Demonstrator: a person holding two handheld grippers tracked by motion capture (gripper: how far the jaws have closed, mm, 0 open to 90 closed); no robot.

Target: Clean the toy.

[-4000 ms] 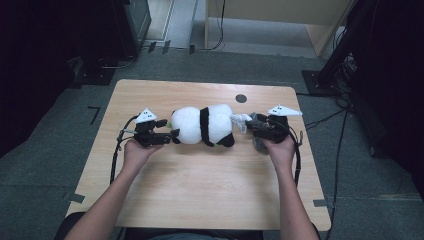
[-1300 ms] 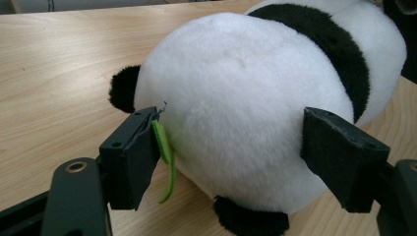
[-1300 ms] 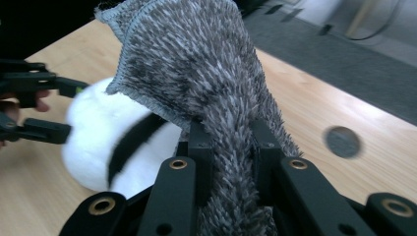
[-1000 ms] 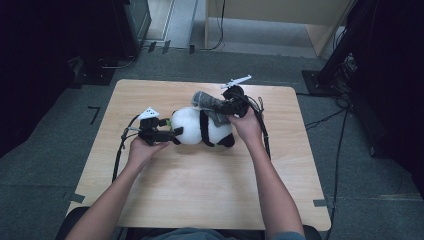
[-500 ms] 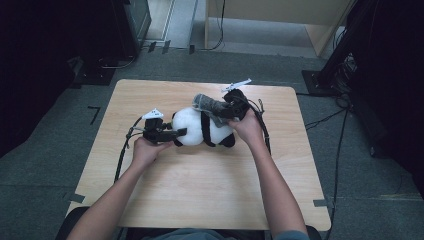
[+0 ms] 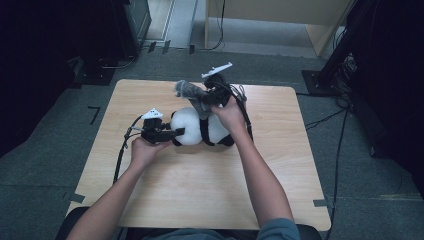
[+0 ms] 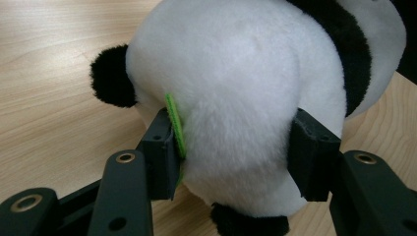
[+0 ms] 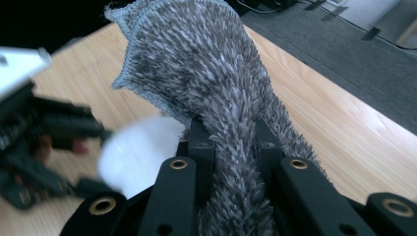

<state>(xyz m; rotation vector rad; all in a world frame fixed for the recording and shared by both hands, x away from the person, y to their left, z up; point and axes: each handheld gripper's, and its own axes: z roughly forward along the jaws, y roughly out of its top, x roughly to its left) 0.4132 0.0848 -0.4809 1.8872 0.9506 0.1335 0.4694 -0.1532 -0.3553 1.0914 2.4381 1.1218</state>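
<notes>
Panda getting a wipe-down

Left hand-held gripper [image 7: 236,162] just clamped onto the panda plush [image 6: 192,126]; right hand-held gripper [image 8: 231,142] pinches the grey cloth [image 8: 206,73]. Best to wipe gently while the left one steadies it.

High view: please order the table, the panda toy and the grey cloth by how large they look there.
1. table, clearly the largest.
2. panda toy.
3. grey cloth, the smallest, though it hangs bunched in the right gripper, so its full size is unsure.
</notes>
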